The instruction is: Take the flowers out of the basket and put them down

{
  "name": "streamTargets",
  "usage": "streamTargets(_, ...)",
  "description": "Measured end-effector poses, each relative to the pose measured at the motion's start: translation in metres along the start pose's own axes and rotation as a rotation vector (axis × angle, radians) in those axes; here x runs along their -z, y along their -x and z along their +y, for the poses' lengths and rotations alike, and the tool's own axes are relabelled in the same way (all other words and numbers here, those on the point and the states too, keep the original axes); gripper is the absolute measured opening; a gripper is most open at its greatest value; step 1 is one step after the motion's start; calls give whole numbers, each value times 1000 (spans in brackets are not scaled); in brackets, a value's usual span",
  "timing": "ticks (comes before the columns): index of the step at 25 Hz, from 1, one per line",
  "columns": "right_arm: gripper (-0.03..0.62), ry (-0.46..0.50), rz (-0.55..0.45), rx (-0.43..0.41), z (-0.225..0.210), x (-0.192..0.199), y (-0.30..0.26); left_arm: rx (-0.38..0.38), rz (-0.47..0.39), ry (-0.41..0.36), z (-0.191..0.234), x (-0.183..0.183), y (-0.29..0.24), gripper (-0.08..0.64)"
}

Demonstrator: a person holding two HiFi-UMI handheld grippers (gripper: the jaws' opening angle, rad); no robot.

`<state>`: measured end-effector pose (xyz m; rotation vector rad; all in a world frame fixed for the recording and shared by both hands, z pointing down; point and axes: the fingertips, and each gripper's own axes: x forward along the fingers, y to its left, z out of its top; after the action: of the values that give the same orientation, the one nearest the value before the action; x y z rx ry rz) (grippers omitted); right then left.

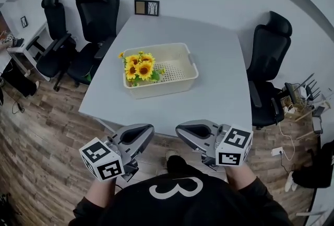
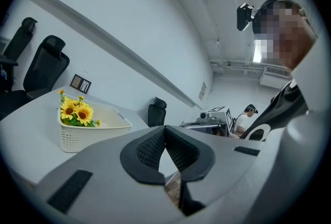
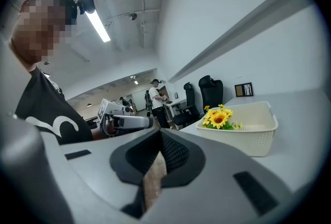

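Note:
A bunch of yellow sunflowers (image 1: pixel 140 67) lies in the left end of a cream plastic basket (image 1: pixel 180 76) in the middle of the pale grey table (image 1: pixel 219 99). Both grippers are held low in front of my chest, short of the table's near edge and well away from the basket. The left gripper (image 1: pixel 150 131) and right gripper (image 1: pixel 179 130) point toward each other, both shut and empty. In the left gripper view the flowers (image 2: pixel 76 112) and basket (image 2: pixel 106 127) sit far left of the gripper (image 2: pixel 165 130). In the right gripper view the flowers (image 3: pixel 218 118) and basket (image 3: pixel 253 132) sit to the right of the gripper (image 3: pixel 160 132).
Black office chairs stand at the table's far left (image 1: pixel 96 16) and right side (image 1: pixel 269 63). A small framed picture (image 1: pixel 146 8) stands at the table's far edge. The floor is wood planks, with cables and a power strip (image 1: pixel 276 151) at the right. People stand in the background (image 3: pixel 155 96).

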<state>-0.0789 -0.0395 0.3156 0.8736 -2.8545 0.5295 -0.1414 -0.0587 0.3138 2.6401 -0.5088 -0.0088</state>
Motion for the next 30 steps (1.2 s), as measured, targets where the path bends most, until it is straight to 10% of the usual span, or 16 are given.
streamTargets(30,8,39,86,-116,-181,-51,-104,-168,66,92,167,-35,-83,12)
